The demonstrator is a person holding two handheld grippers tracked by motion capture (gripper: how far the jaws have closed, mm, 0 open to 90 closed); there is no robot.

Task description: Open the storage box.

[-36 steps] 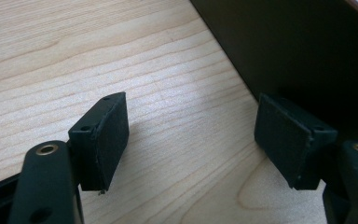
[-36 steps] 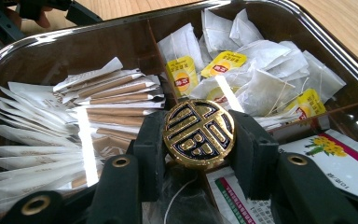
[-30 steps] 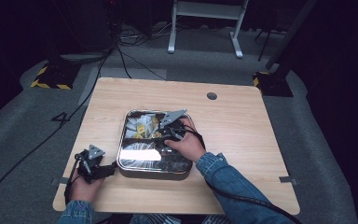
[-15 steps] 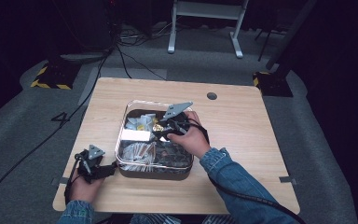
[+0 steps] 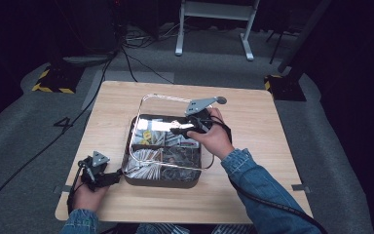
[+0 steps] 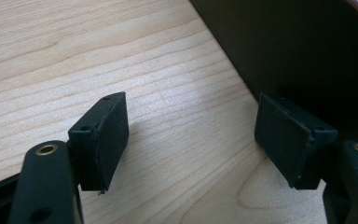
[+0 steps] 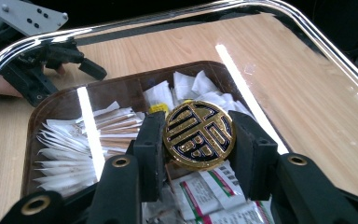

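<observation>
A dark metal box [image 5: 152, 179] of paper sachets [image 7: 72, 150] sits mid-table. Above it hangs its clear lid [image 5: 148, 99], tilted. My right gripper [image 5: 181, 130] is shut on the lid's round gold-and-dark knob [image 7: 199, 135], which sits squarely between the two pads [image 7: 152, 140] in the right gripper view. The lid's shiny rim [image 7: 265, 10] arcs over the box wall [image 7: 51, 100] there. My left gripper [image 5: 116, 176] rests on the table at the box's front left corner. Its jaws stand wide apart over bare wood [image 6: 191, 140], with the dark box wall [image 6: 298, 46] beside one pad.
The wooden table [image 5: 253, 126] has bare room right of the box and along the far edge, where a small dark hole [image 5: 221, 100] sits. Cables and a white stand [image 5: 214, 9] lie on the floor beyond. The left gripper [image 7: 91, 69] is also in the right gripper view.
My right hand has risen with the knob in its jaws, and the clear lid has come up off the box. The left hand has kept still.
</observation>
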